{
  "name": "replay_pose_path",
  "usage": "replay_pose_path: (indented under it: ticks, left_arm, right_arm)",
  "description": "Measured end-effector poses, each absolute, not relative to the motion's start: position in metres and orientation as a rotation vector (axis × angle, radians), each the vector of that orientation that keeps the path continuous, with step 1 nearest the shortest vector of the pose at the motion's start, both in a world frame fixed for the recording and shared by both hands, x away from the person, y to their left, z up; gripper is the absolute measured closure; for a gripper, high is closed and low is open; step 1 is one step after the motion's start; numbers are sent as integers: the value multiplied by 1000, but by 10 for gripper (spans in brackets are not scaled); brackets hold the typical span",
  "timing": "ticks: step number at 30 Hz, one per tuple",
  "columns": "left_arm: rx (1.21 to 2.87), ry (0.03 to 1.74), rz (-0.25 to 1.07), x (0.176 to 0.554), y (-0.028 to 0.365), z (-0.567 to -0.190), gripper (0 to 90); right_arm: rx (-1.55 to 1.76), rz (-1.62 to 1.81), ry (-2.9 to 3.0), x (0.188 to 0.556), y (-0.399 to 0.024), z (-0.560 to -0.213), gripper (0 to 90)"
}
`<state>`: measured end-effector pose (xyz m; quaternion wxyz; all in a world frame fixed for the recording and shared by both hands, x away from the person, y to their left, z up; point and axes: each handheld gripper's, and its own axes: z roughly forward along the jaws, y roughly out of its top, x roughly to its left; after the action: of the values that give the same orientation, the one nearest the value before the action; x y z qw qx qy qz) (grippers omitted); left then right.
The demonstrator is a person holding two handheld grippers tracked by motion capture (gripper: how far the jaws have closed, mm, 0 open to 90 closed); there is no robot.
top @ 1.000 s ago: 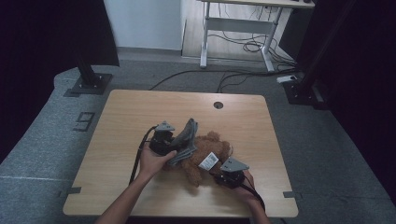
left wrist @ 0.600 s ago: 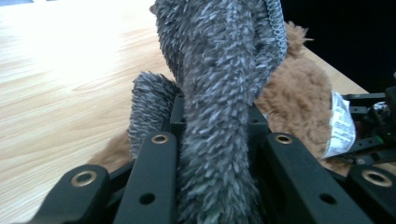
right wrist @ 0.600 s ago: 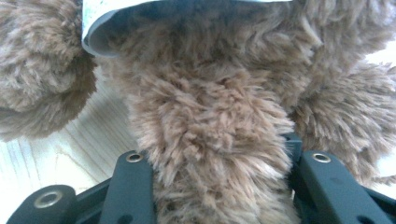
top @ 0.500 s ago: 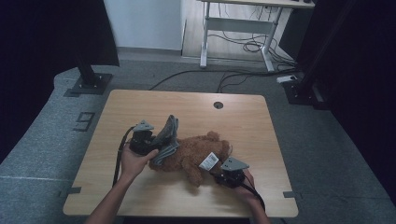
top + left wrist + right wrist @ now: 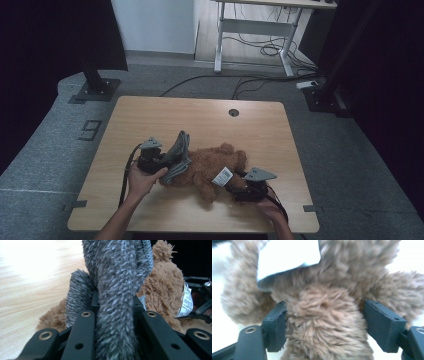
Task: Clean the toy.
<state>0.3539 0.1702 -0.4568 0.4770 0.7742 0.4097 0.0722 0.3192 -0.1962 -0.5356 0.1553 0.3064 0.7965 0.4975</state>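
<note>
A brown teddy bear (image 5: 210, 167) lies on the wooden table (image 5: 150, 115) with a white tag (image 5: 223, 176) on it. My left gripper (image 5: 166, 162) is shut on a grey fuzzy cloth (image 5: 177, 155) at the bear's left end. In the left gripper view the cloth (image 5: 110, 270) runs up between the jaws of my left gripper (image 5: 115, 301), with the bear (image 5: 162, 290) behind. My right gripper (image 5: 236, 187) is at the bear's right end. Its jaws have just been opening. In the right gripper view, my right gripper (image 5: 324, 322) stands wide around a lump of the bear's fur (image 5: 324, 302) below the tag (image 5: 287, 257).
The table has a round cable hole (image 5: 233, 112) near its far edge. Bare wood lies behind and to the left of the bear. A desk frame (image 5: 250, 30) and floor cables (image 5: 260, 50) stand beyond the table, and a black stand (image 5: 95, 85) at the far left.
My left gripper has moved left with the grey cloth, dragging it off the bear's middle toward its left end. The right hand has stayed in place.
</note>
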Motion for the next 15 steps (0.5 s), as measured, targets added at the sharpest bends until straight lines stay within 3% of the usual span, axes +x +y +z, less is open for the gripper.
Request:
replay_pose_path:
  ticks: [7,15]
  left_arm:
    - [1894,975,176,347,168,-458,737]
    - [1886,974,175,345,167,-459,737]
  right_arm:
    - [940,1568,2163,317,-206,-510,215]
    - [976,1536,2151,337,-186,-483,187]
